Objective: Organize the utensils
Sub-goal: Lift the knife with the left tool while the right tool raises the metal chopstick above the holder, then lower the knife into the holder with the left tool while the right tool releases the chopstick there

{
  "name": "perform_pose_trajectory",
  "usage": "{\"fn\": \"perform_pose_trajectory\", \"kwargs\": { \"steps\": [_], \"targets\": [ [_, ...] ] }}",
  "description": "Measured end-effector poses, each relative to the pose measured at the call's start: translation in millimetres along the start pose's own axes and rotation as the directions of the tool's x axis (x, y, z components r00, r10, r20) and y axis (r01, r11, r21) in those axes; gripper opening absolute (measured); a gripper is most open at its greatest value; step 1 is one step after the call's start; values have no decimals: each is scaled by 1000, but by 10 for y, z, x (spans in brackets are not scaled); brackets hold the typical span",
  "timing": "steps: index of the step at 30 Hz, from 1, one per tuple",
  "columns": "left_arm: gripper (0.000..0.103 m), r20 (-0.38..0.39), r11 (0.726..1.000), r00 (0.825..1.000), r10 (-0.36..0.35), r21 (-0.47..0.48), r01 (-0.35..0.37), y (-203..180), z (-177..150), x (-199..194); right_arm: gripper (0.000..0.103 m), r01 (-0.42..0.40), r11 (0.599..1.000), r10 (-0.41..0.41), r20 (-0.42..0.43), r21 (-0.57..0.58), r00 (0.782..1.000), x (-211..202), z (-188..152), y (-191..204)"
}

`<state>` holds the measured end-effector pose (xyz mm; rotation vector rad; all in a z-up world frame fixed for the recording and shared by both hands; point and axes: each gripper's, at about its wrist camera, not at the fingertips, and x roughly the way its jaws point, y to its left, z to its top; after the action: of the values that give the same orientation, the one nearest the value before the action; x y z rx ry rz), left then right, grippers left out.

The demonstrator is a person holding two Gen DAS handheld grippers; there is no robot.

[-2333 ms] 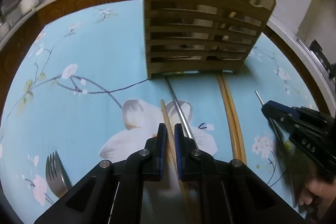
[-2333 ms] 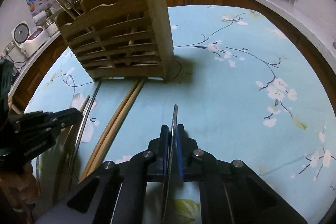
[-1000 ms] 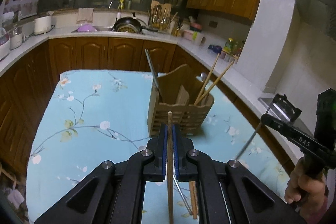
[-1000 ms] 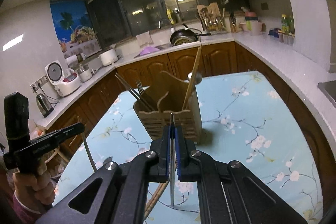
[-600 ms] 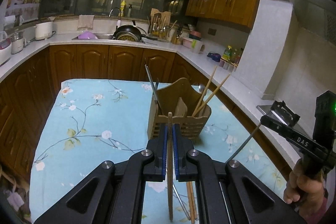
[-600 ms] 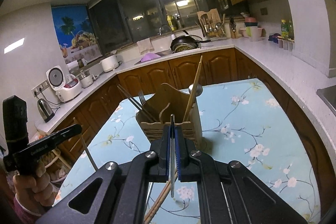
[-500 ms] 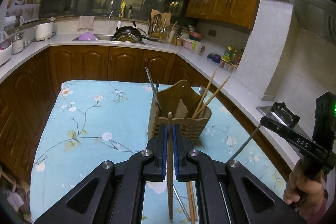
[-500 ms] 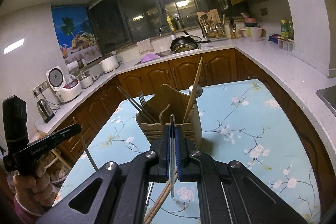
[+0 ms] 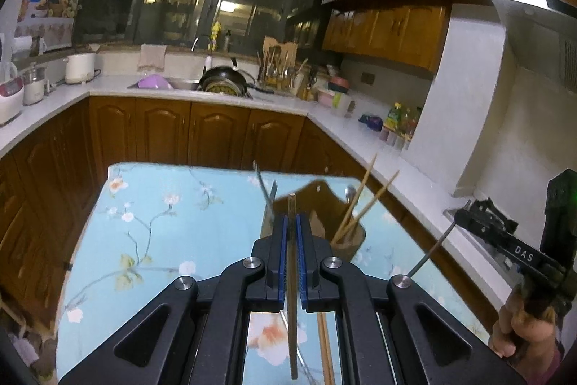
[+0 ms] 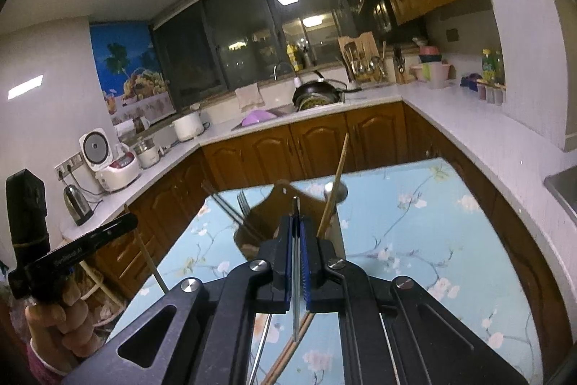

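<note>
Both tools clamped: your left tool pinches wooden chopstick, right tool pinches metal chopstick. "DAS" on right tool at 3 o'clock. Both angled down toward wooden holder at 12 o'clock on table.

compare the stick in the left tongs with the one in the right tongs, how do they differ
The wooden chopstick in the left tongs is brown and thicker; the metal chopstick in the right tongs is silver-grey and thinner. Both are clamped lengthwise between shut blue pads, lifted clear of the blue floral table, aimed toward the wooden utensil holder.
</note>
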<state>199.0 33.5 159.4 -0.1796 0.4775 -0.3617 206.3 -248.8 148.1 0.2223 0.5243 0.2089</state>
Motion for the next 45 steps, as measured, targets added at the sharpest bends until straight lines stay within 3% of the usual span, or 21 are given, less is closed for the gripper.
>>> {"fn": "perform_pose_trajectory", "kwargs": {
  "steps": [11,16,19,33,39,45],
  "targets": [
    [3,178,999,983,38,8,-40,-60,570,300,4,13,1000,-13,136,-1,991,129,662,-28],
    [3,230,997,970,72,-2,-74,-87,614,625,4,26,1000,-28,156,17,987,326,820,-114],
    [3,236,996,967,93,-24,-90,-107,430,859,4,29,999,-33,147,26,989,444,820,-147],
    [3,82,991,990,113,-78,-107,12,-99,1753,5,54,996,-53,-19,65,998,1104,222,-309],
    [5,33,991,994,108,-81,-105,131,-10,1800,5,64,996,-63,-19,60,998,1110,197,-337],
    [5,29,992,994,107,-66,-105,209,106,1585,5,62,996,-61,-21,62,998,1116,204,-323]
  ]
}}
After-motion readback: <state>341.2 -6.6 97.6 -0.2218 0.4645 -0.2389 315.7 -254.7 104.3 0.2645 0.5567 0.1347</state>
